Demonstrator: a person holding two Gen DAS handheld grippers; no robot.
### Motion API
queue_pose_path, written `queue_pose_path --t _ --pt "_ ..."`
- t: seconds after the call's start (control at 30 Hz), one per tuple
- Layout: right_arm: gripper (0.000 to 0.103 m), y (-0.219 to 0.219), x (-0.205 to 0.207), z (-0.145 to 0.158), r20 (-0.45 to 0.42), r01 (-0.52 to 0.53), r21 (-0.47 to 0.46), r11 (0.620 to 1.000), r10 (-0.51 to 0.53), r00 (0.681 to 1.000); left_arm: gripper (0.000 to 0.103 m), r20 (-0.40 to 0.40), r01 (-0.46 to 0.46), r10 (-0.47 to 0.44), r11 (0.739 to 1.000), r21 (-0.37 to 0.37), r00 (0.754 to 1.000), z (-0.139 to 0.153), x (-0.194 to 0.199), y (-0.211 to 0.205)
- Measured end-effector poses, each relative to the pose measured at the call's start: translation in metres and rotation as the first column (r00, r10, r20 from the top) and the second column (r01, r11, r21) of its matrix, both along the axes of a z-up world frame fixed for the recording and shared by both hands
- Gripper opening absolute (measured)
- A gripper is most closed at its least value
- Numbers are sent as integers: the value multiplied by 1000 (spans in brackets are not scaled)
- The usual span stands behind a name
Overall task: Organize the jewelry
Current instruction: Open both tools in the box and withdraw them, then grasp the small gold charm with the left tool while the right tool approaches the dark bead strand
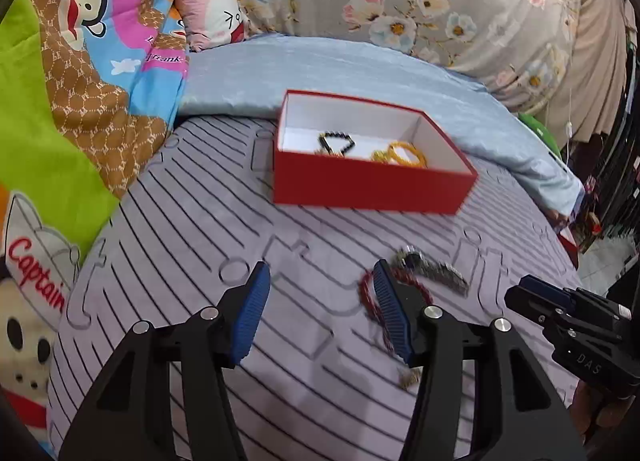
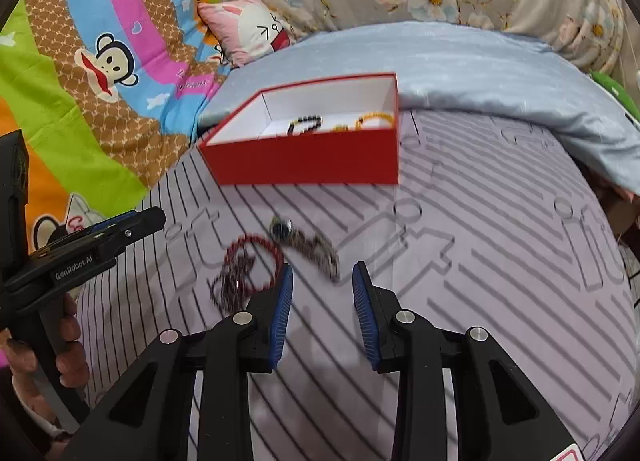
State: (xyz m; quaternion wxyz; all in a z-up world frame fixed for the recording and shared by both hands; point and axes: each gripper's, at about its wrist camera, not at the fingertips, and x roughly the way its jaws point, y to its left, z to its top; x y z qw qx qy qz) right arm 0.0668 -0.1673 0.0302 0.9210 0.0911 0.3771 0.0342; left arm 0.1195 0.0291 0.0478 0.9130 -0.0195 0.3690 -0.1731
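Left wrist view: the left tool (image 1: 320,309) stands open above the striped bed sheet (image 1: 192,229), nothing between its blue pads. A red bead bracelet (image 1: 370,295) lies partly behind the right pad, with a wristwatch (image 1: 434,269) just beyond it. Farther back, the red box (image 1: 372,185) holds a black bracelet (image 1: 336,143) and yellow bracelets (image 1: 402,155). The right tool (image 1: 532,295) enters at right; its gap cannot be judged here.

Right wrist view: the right tool (image 2: 322,301) is partly open and empty. The red bead bracelet (image 2: 250,261), a dark necklace (image 2: 230,291) and the wristwatch (image 2: 304,245) lie ahead and left of it on the sheet, near the box (image 2: 308,163).
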Motion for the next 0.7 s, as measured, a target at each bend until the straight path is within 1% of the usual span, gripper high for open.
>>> queue_pose_path --t 0.13,0.3,0.47,0.6,0.67,0.7 --pt "31 -4 -20 -11 -26 20 34 999 -19 999 51 -19 51 -50 998 22 999 -14 -28 -15" --pt "31 -5 -35 -19 -40 37 30 999 -36 999 51 -50 103 -101 994 38 994 -31 -51 -33" --pt "31 -6 -41 -21 -43 43 36 998 -41 998 51 -68 124 -120 991 53 990 -40 -56 -45" --pt "31 -5 -43 -22 -41 42 41 998 -40 998 50 -76 124 -119 991 59 990 -44 -54 -49" --pt "31 -4 -43 -22 -42 40 43 998 -38 998 46 -78 124 -119 990 61 990 -46 -54 -50" --pt "31 -3 -43 -23 -42 38 45 998 -37 998 46 -81 124 -119 990 62 990 -47 -53 -50"
